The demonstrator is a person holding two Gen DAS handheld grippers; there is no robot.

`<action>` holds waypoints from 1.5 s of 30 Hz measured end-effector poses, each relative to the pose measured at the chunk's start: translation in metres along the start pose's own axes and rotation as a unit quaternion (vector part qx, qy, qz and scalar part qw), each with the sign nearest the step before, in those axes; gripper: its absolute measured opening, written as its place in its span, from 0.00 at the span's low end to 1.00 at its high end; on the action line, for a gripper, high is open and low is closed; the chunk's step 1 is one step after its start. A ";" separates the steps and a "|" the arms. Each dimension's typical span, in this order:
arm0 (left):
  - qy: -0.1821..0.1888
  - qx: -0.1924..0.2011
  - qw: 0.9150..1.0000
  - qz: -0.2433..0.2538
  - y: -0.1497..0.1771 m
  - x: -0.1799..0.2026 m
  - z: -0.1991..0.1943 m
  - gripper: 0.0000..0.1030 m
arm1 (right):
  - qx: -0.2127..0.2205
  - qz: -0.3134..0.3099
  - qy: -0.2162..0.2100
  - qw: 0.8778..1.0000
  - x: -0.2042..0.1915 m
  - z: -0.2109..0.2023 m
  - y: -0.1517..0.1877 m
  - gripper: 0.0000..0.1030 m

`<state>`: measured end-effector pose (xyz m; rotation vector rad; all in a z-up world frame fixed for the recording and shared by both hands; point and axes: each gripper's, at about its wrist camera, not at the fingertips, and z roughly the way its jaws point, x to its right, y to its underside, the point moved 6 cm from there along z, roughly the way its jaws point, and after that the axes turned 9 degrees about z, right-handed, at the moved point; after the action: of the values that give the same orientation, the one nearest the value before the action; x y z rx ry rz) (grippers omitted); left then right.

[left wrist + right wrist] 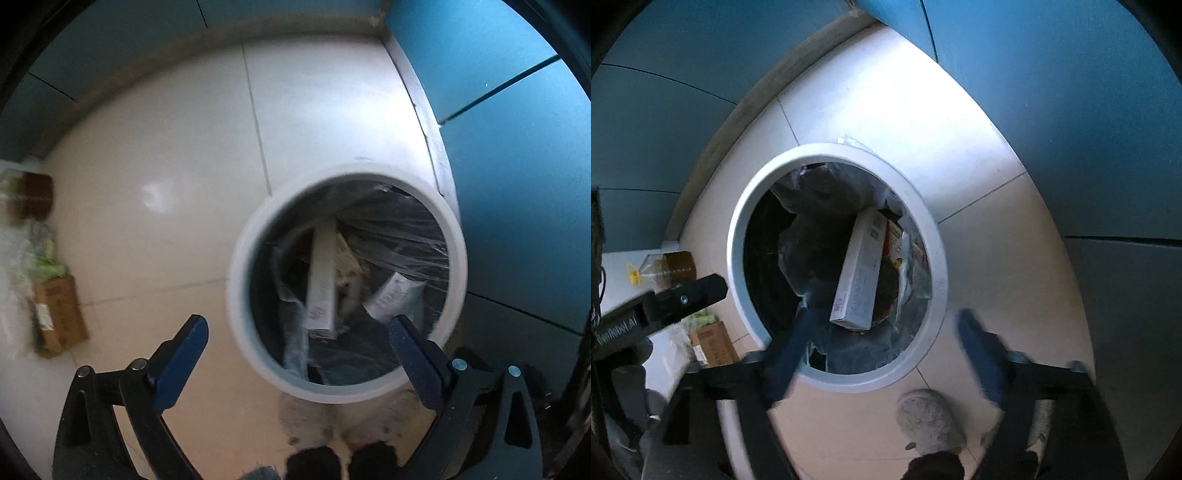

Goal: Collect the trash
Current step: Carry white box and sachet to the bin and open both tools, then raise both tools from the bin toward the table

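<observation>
A round white trash bin (236, 280) lined with a clear bag stands on the pale tiled floor. Inside it, a long white box (321, 280) leans upright and a smaller white packet (395, 295) lies beside it. My left gripper (297, 321) hangs over the bin's near side, pointing down, open and holding nothing. In the right wrist view the same bin (737, 236) holds the white box (858, 273) and coloured wrappers. My right gripper (888, 314) is open above the bin's near rim, its blue fingers blurred, with nothing between them.
Teal cabinet fronts (517, 166) enclose the floor at the back and right. A brown cardboard box (59, 317), plastic bags (33, 243) and an oil bottle (670, 267) lie to the left. A person's fuzzy slippers (927, 421) stand just before the bin.
</observation>
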<state>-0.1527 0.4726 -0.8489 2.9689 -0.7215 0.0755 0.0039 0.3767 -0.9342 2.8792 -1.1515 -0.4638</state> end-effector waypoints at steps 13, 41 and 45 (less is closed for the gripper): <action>-0.067 0.064 0.996 0.001 0.040 -0.011 -0.054 0.97 | 0.061 -0.073 0.103 0.990 -0.007 -0.059 0.019 1.00; -0.036 0.176 0.984 -0.003 0.180 0.041 -0.453 0.97 | 0.174 -0.143 0.057 0.973 -0.103 -0.517 0.166 1.00; -0.046 0.193 0.980 0.002 0.190 0.049 -0.494 0.97 | 0.183 -0.140 0.028 0.973 -0.107 -0.563 0.189 1.00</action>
<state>-0.2098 0.3290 -0.3404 3.3601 -0.8059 0.0876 -0.0427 0.2531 -0.3454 3.3685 -0.9075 -0.1815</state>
